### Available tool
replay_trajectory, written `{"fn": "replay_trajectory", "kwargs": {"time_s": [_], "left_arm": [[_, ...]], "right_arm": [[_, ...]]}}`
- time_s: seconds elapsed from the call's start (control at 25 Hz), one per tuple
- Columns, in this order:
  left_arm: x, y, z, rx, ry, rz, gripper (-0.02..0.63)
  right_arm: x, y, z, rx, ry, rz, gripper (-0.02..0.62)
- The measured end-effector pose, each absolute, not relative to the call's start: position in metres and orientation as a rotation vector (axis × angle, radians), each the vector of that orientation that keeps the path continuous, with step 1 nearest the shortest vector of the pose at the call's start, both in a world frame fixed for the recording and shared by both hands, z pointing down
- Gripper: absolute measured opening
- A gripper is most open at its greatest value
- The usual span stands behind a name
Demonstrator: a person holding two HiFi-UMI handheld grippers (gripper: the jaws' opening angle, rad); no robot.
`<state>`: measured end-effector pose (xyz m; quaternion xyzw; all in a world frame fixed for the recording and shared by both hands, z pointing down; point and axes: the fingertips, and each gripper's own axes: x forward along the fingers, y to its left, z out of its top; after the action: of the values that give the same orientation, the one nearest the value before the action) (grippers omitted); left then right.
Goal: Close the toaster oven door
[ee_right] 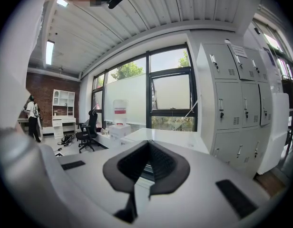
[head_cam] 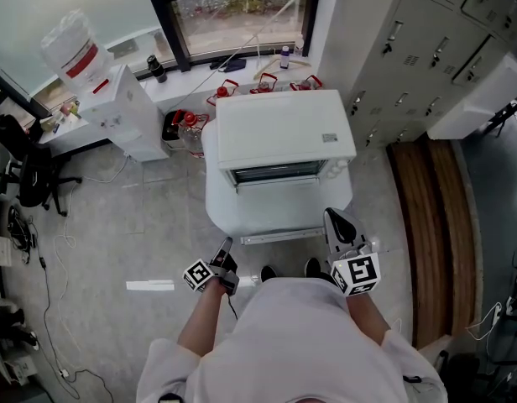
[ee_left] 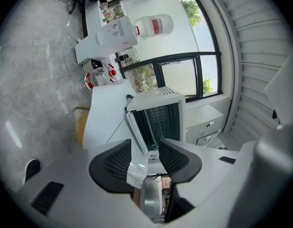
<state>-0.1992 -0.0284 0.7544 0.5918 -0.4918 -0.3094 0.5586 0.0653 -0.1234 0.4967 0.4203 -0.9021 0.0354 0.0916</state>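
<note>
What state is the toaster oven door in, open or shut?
Open: the door stands out from the toaster oven, baring its dark inside.

Daylight floods in through the window (head_cam: 242, 11) ahead of me, so everything is bright and even, with only faint shadows on the floor (head_cam: 116, 225). Both gripper views bulge at the rim inside a black surround, a ceiling lamp (ee_right: 50, 51) glares, and my right gripper (ee_right: 148, 142) sits blurred near the lens.
</note>
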Motion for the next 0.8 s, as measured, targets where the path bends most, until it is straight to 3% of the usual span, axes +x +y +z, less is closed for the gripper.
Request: {"fn": "replay_trajectory", "kwargs": {"time_s": [0.8], "left_arm": [[-0.198,-0.03,0.826,1.327,-1.148,-0.554,0.172]], "right_arm": [[0.077,-0.128,0.498,1.316,-2.628,0.113,0.008]]}}
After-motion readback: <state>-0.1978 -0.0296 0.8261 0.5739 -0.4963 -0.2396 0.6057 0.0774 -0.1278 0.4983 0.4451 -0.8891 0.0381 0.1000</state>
